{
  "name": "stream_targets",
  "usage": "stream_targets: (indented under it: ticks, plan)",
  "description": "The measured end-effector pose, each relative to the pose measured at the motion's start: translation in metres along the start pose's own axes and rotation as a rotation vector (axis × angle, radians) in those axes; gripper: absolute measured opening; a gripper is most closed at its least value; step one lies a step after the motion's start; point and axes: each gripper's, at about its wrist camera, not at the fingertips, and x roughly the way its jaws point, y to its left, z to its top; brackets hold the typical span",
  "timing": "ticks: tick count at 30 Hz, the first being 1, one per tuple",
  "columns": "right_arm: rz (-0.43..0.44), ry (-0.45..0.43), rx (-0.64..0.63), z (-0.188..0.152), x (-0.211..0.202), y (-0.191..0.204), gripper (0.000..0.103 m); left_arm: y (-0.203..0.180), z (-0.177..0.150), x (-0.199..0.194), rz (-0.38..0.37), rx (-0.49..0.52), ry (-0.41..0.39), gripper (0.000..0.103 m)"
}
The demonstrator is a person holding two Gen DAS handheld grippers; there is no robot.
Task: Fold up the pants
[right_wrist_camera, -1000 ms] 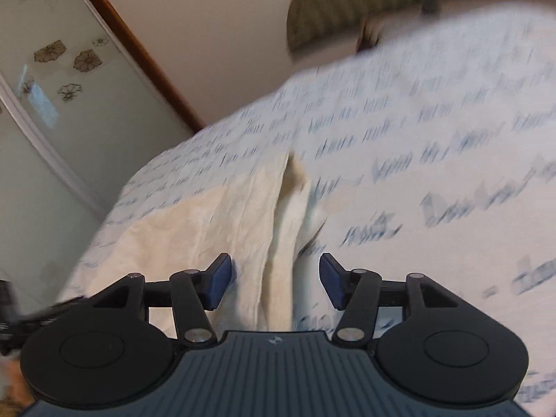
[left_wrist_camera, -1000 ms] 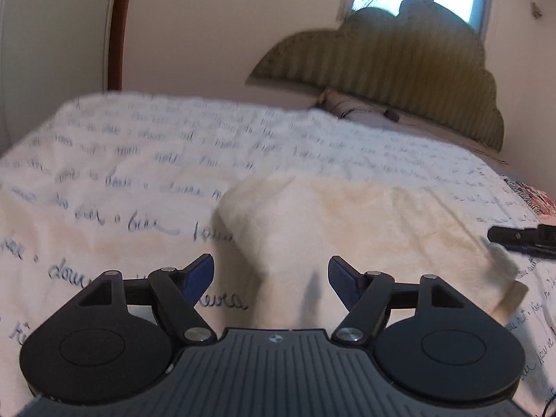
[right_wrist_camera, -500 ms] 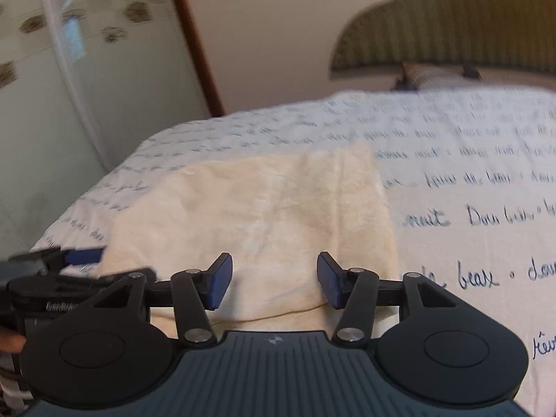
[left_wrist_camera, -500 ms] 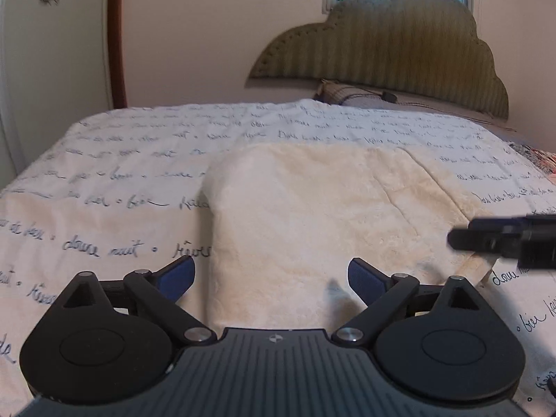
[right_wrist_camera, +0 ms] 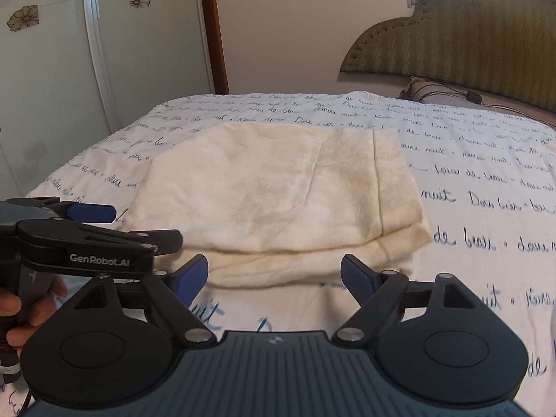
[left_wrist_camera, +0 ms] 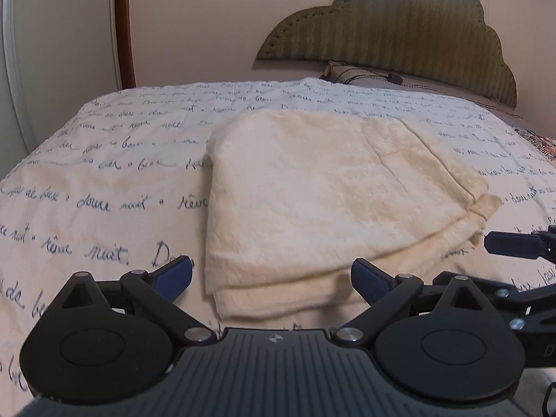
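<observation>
cream pants [left_wrist_camera: 333, 201] sit folded in a neat stack on the bed [left_wrist_camera: 104, 180], both left claw [left_wrist_camera: 271, 278] and right claw [right_wrist_camera: 274, 274] spread wide, gripping nothing

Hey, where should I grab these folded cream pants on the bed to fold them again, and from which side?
Grip the pants at the near stacked edge, coming in low from the front. The layers show there as a thick lip just ahead of the open left gripper and right gripper, probably easy to pinch together.
</observation>
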Motion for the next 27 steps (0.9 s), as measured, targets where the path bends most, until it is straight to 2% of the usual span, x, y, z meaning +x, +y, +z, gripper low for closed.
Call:
stream_targets:
  ticks: [4, 8, 13, 18, 27]
  plan:
    - [-0.013, 0.03, 0.034, -0.013, -0.004, 0.005, 0.084, -0.002, -0.01, -0.005, 0.001, -0.016, 0.021, 0.1]
    - [-0.037, 0.05, 0.079, -0.022, -0.01, 0.005, 0.094, -0.006, -0.018, -0.012, 0.009, -0.006, 0.023, 0.1]
    - [-0.041, 0.048, 0.108, -0.033, -0.018, 0.004, 0.094, -0.011, -0.024, -0.019, 0.021, 0.002, 0.022, 0.1]
    - [-0.083, 0.039, 0.088, -0.039, -0.023, 0.007, 0.094, -0.01, -0.03, -0.023, 0.039, -0.014, 0.025, 0.1]
    - [-0.168, 0.06, 0.064, -0.059, -0.008, 0.008, 0.102, -0.006, -0.049, -0.022, 0.092, -0.037, 0.015, 0.103]
